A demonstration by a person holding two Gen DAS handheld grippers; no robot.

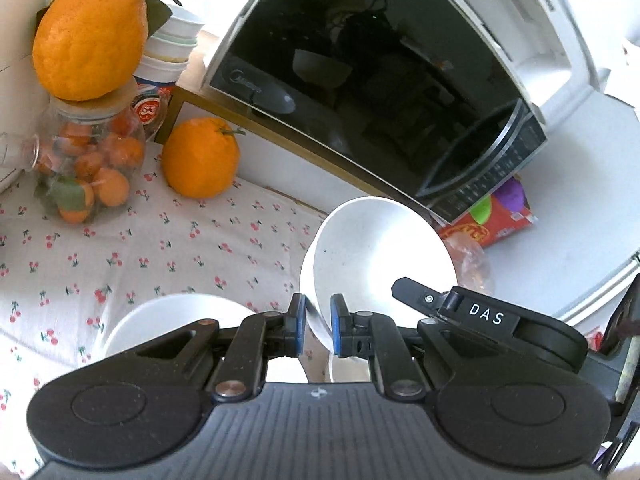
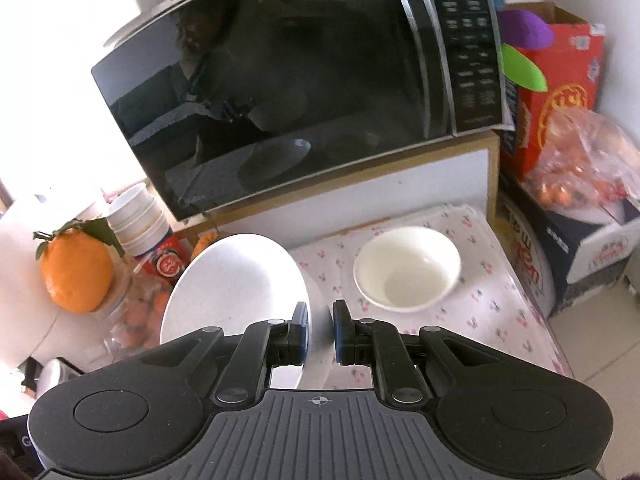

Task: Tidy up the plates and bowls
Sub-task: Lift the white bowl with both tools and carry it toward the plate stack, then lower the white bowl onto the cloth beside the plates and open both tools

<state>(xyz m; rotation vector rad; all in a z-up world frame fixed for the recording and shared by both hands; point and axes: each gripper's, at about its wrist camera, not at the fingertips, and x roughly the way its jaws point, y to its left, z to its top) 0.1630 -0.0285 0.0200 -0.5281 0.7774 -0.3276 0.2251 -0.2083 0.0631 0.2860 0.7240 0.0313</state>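
White ceramic bowl (image 1: 372, 252) hangs tilted in my left claw (image 1: 319, 322), pinched by its rim, mouth facing me. My right claw (image 2: 321, 330) clamps a round white plate (image 2: 236, 284), tipped on edge. Another gripper reads "DAS" (image 1: 486, 314).

White bowl (image 1: 372, 248) tilted; white plate (image 2: 236, 284) tilted; cream bowl (image 2: 406, 268) upright.

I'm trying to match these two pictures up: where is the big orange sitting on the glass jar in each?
Left wrist view: top left, orange on the glass jar.
Right wrist view: orange at the left edge, mid-height.
Shared landmark: the stacked paper cups just right of it.
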